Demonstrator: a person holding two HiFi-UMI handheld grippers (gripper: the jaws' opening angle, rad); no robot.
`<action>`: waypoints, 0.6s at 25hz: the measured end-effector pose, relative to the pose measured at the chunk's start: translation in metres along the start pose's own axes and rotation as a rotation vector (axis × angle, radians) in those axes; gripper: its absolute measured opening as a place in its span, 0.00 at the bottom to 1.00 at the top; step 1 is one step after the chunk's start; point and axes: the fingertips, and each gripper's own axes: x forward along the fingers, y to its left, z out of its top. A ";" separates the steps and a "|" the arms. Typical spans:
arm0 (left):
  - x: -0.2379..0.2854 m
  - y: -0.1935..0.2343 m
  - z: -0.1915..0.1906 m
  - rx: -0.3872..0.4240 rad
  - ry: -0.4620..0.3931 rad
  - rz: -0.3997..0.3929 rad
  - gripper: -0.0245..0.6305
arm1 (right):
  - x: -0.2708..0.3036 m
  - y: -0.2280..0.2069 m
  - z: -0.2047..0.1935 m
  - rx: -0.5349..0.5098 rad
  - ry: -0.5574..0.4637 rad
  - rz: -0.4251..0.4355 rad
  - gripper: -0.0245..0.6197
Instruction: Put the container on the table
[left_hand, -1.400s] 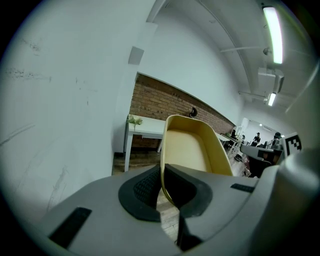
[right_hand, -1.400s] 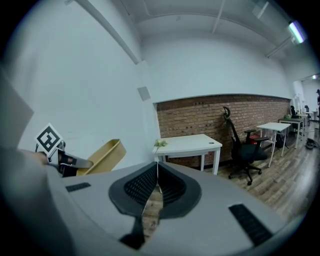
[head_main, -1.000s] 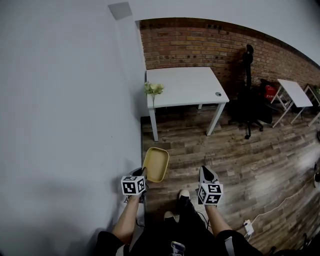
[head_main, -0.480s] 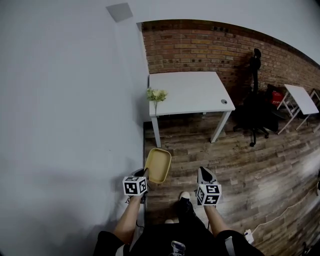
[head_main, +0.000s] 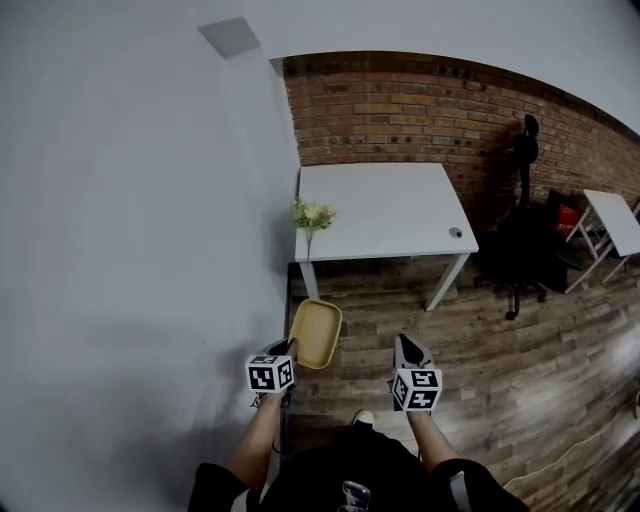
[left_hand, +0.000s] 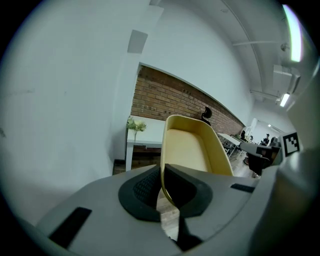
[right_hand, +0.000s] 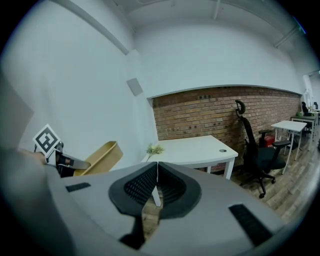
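A yellow oblong container (head_main: 315, 333) hangs over the wooden floor, its near rim pinched in my left gripper (head_main: 290, 349). In the left gripper view the container (left_hand: 192, 147) stands up from the shut jaws, rim clamped between the pads. My right gripper (head_main: 408, 345) is level with it to the right, jaws shut on nothing. From the right gripper view the container (right_hand: 98, 158) shows at the left. The white table (head_main: 380, 210) stands ahead against the brick wall, the table (right_hand: 200, 148) also straight ahead of the right gripper.
A small vase of flowers (head_main: 311, 217) stands at the table's front left corner, a small round object (head_main: 456, 233) at its right edge. A black office chair (head_main: 524, 240) is to the right, another white table (head_main: 618, 220) beyond. A grey wall runs along the left.
Both grippers and the container have moved forward toward the white table, which now looks larger and nearer. The grip on the container is unchanged.
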 end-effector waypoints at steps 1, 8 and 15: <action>0.007 0.000 0.006 -0.003 -0.001 0.006 0.07 | 0.009 -0.005 0.005 -0.001 -0.001 0.006 0.08; 0.051 -0.005 0.035 -0.030 -0.002 0.037 0.07 | 0.059 -0.037 0.026 -0.011 0.010 0.050 0.08; 0.077 -0.008 0.048 -0.050 0.005 0.062 0.07 | 0.085 -0.059 0.033 0.002 0.017 0.079 0.08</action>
